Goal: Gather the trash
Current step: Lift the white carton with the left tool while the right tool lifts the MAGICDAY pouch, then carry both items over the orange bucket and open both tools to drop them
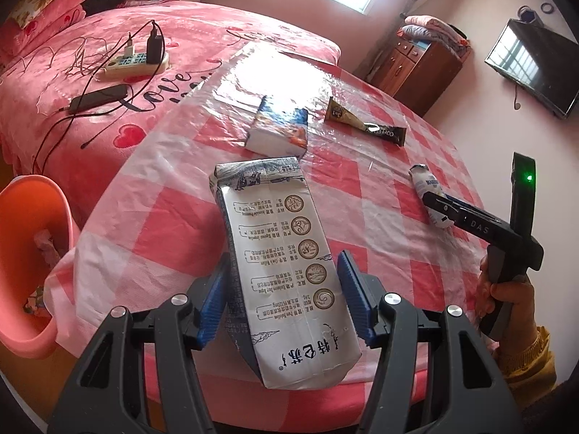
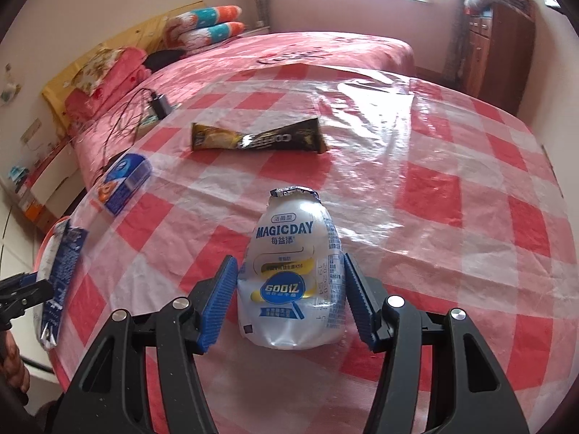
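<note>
Nearest in the left wrist view, the left gripper [image 1: 284,285] holds a flattened white milk carton [image 1: 278,264] between its blue fingers [image 1: 213,300], which press on both of its long sides; the carton is lifted over the near edge of the desk [image 1: 173,188], its folded top pointing away. In the right wrist view the right gripper [image 2: 291,289] has its fingers [image 2: 219,300] around a small crushed Magicday drink bottle [image 2: 295,275] with a foil top, the pads against its sides and the bottle's base close to the checked red and white plastic cover near the desk's right edge. From the left wrist view the same bottle [image 1: 429,191] lies under the tip of the right gripper [image 1: 439,209], which a hand [image 1: 506,296] in a yellow sleeve grips. Farther in, toward the middle of the desk, lies a blue and white tissue pack [image 1: 278,130], and beyond it, nearer the far edge, a dark coffee sachet [image 1: 365,124]. Off the desk's left edge stands an orange bin [image 1: 32,253] with scraps inside. Behind the desk is a pink bed [image 1: 90,72] carrying a power strip [image 1: 135,61] with plugged chargers and a dark phone [image 1: 99,97] on a cable.
</note>
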The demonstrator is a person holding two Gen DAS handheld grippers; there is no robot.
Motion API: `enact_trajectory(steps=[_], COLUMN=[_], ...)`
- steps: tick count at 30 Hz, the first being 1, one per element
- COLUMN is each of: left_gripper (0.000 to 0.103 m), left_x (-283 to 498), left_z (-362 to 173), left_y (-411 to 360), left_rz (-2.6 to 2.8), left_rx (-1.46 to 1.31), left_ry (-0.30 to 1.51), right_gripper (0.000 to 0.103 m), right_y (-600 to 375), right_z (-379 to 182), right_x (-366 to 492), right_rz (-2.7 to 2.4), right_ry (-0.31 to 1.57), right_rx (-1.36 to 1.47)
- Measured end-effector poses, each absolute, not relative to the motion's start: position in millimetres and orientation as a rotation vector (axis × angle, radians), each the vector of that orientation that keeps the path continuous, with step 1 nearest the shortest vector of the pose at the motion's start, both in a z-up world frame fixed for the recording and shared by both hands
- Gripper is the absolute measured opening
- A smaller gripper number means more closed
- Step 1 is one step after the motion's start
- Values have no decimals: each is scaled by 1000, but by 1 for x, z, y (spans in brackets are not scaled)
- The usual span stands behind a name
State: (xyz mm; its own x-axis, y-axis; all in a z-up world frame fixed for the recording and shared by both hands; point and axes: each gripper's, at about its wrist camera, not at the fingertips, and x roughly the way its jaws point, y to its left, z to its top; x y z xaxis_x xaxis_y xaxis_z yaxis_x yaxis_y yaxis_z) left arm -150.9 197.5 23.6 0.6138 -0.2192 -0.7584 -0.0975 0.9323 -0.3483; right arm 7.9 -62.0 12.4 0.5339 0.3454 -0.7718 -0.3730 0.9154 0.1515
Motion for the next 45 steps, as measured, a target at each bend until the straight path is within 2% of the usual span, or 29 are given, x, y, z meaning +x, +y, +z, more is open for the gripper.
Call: enact_trajectory(steps=[18, 26, 35, 45], left_gripper=[60, 60, 60, 60], left_x=[-163, -172, -190, -224], left_z=[26, 30, 34, 26], left_y=[239, 260, 297, 358], left_rz=[-92, -69, 10, 183], left_rx=[-424, -451, -484, -525], left_ry=[824, 785, 738, 722], right_gripper=[59, 59, 59, 59], right_y=[-77, -51, 33, 170], right_z=[28, 45, 73, 84], right_x=[7, 2, -11, -42], right_rz=[437, 504, 695, 1018], right_ry=[952, 956, 941, 998], right_rx=[309, 329, 256, 150])
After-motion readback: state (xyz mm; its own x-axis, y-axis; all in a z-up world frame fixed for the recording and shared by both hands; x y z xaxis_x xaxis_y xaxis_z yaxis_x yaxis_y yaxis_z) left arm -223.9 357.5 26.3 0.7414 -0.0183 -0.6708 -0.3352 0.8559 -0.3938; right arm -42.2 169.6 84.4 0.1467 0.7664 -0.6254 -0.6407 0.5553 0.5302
